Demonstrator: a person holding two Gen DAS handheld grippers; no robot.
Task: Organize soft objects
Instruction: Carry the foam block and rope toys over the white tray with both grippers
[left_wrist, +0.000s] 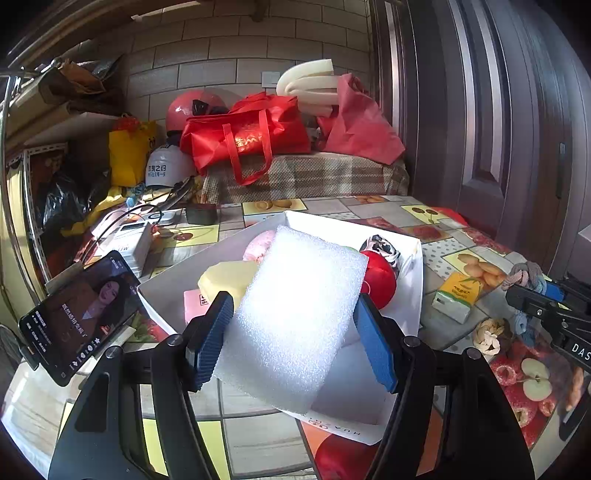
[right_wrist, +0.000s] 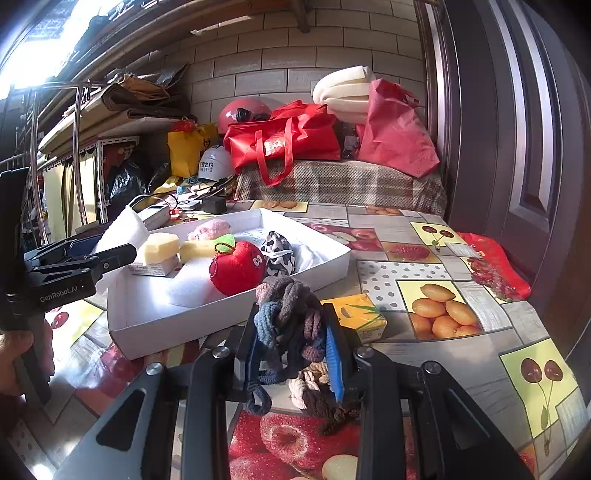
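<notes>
White foam sheet (left_wrist: 295, 317), thick and dimpled, fills the centre of the left wrist view, clamped between the blue pads of the left gripper (left_wrist: 291, 343) and held above the near edge of a shallow white box (right_wrist: 229, 314). At lower centre of the right wrist view, the right gripper (right_wrist: 295, 354) has its fingers drawn narrow around a braided bundle of knitted cords (right_wrist: 291, 325) in grey, blue and brown, whose loose ends trail onto the table below. Inside the box, at the middle of that same view, lie a red plush apple (right_wrist: 238, 271) with a green leaf, a black-and-white patterned cloth (right_wrist: 279, 254), two yellow sponges (right_wrist: 160, 247), a pink fuzzy item (right_wrist: 210, 229) and more white foam. Just right of the box sits a yellow tissue pack (right_wrist: 360, 315) on the fruit-print tablecloth (right_wrist: 436, 310). A hand (right_wrist: 18, 354) grips the left tool's handle at the left edge of that view. A phone (left_wrist: 79, 314) with a lit screen stands at lower left of the left wrist view. Behind the table, at upper centre, red bags (right_wrist: 284, 142) and helmets (right_wrist: 216, 164) pile against a tiled wall.
</notes>
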